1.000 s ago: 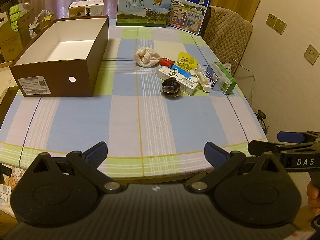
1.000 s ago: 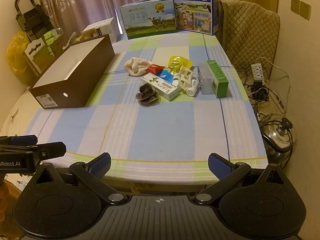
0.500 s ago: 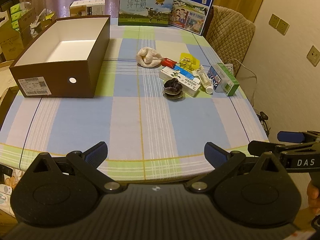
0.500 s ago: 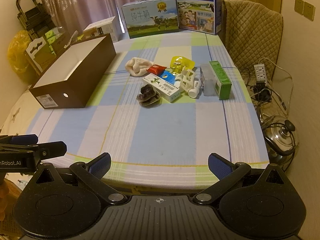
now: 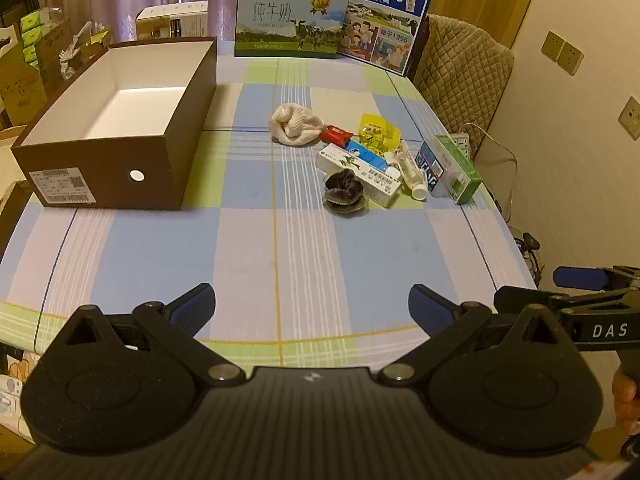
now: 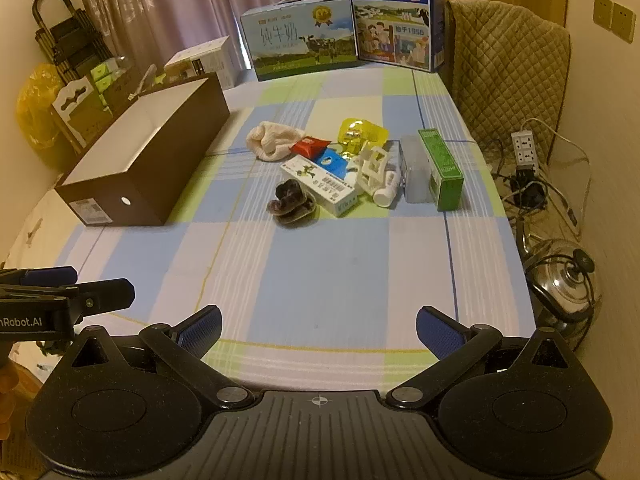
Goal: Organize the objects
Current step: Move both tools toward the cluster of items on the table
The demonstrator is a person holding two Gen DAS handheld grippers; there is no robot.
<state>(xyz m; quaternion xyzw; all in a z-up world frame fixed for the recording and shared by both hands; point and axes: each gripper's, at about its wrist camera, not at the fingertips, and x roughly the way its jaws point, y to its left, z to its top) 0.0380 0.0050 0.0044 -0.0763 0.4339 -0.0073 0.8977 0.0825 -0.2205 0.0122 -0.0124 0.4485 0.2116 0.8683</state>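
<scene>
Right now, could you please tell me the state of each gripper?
Left gripper: open, holding nothing, above the near table edge.
Right gripper: open, holding nothing, also short of the clutter.

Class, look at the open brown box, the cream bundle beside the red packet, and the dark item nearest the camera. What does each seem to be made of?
Brown box: likely matte cardboard, going by its thin flat walls, white lining and stuck-on label. Cream bundle: apparently soft knitted fabric, with ribbed texture and rounded folds. Dark item: possibly fuzzy or velvety cloth, crumpled with a slight sheen, but too small to tell for sure.
</scene>
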